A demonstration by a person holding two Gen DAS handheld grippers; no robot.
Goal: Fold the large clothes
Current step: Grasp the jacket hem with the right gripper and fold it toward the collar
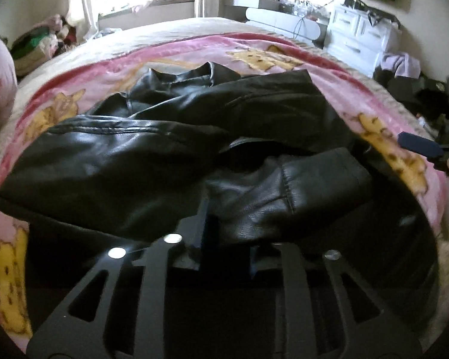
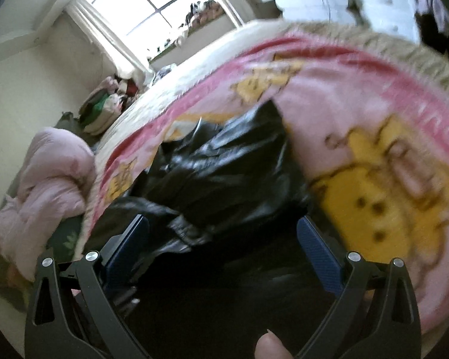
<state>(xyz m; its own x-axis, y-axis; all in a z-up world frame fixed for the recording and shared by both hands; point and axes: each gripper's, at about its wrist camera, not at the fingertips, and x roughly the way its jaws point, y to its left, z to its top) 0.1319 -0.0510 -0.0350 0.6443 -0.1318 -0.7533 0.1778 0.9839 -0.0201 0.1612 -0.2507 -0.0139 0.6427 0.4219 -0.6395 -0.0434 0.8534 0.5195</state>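
Left wrist view shows the bed [image 1: 176, 30] first, spread with a pink blanket [image 1: 110, 68] printed with yellow cartoon figures, and everything else I place against that blanket. On its middle lies the black leather jacket [image 1: 170, 125], crumpled, its long axis running roughly left to right across my view, collar toward the far side and a sleeve [image 1: 287, 191] bunched on the near side. That sleeve sits directly ahead of my left gripper [image 1: 224, 233], close in; my jaws there stand partly apart, and though the leather lies over their tips, I cannot see them pressing it, so I judge nothing is held. My right gripper [image 2: 221, 239] hangs over the blanket's near right part with its blue pads [image 2: 317, 251] set wide and empty, the jacket's dark bulk just ahead and slightly left of them. From the left wrist its one pad pokes in at the blanket's right edge. My left hand is nearer the sleeve, so I judge it should take it next.
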